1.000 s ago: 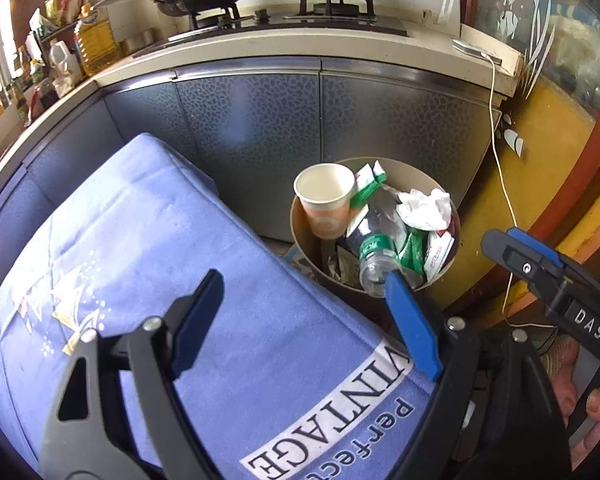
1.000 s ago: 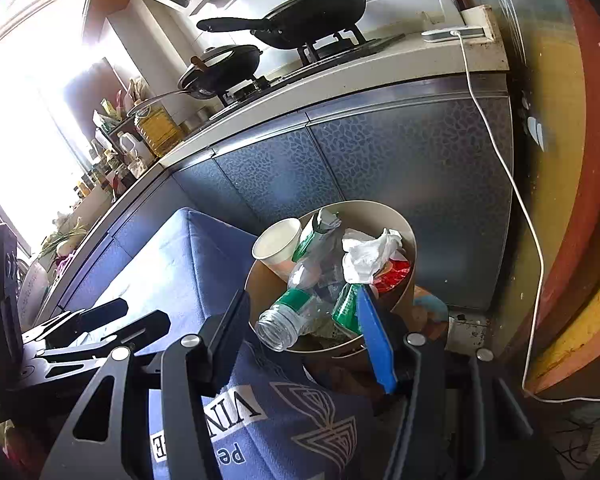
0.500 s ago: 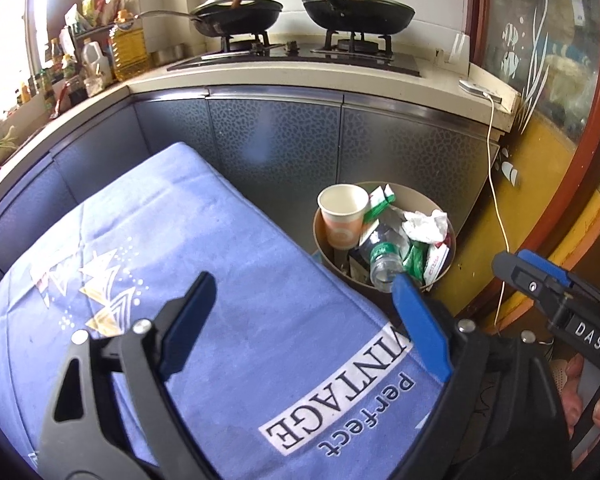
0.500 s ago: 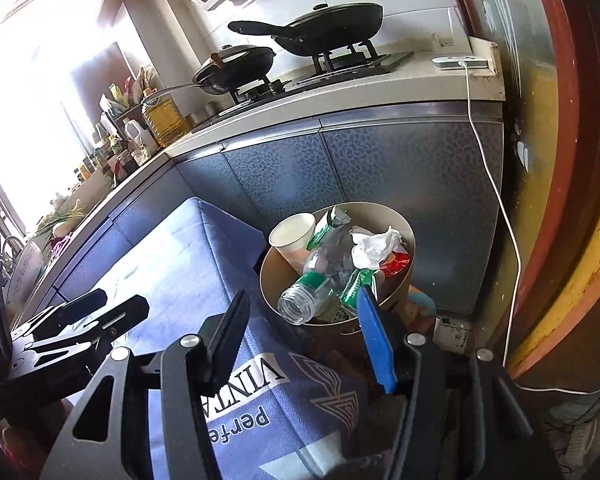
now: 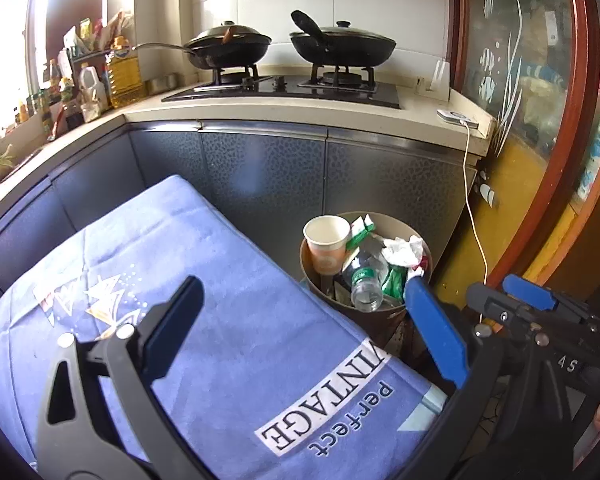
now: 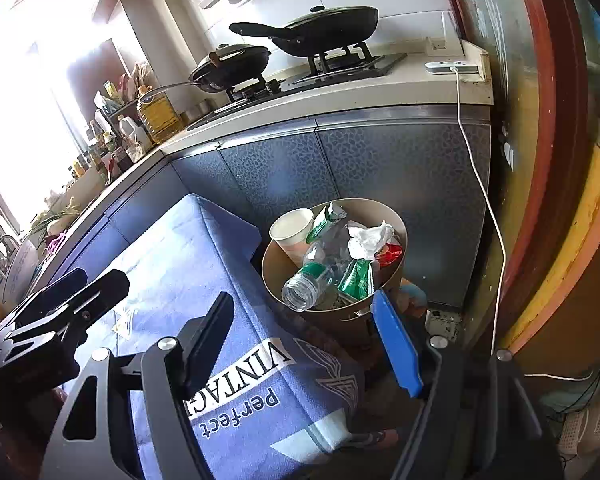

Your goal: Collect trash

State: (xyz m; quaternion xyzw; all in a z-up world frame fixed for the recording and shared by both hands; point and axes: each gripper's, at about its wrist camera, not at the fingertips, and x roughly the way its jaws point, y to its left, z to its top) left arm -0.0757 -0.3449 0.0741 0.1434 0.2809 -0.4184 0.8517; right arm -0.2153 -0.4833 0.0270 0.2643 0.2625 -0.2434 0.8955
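Both our claws, left claw [image 5: 300, 324] and right claw [image 6: 304, 340], gape wide and hold nothing, blue cloth [image 5: 228, 320] reading "perfect VINTAGE", full trash bin [image 6: 396, 236] beyond.

Two black pans [image 5: 292, 46] sit on the stove [image 5: 284, 88]; blue cloth [image 5: 228, 320] below.

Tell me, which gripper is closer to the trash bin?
Right. The right gripper sits just before the trash bin; the left gripper hangs over the blue cloth, farther left.
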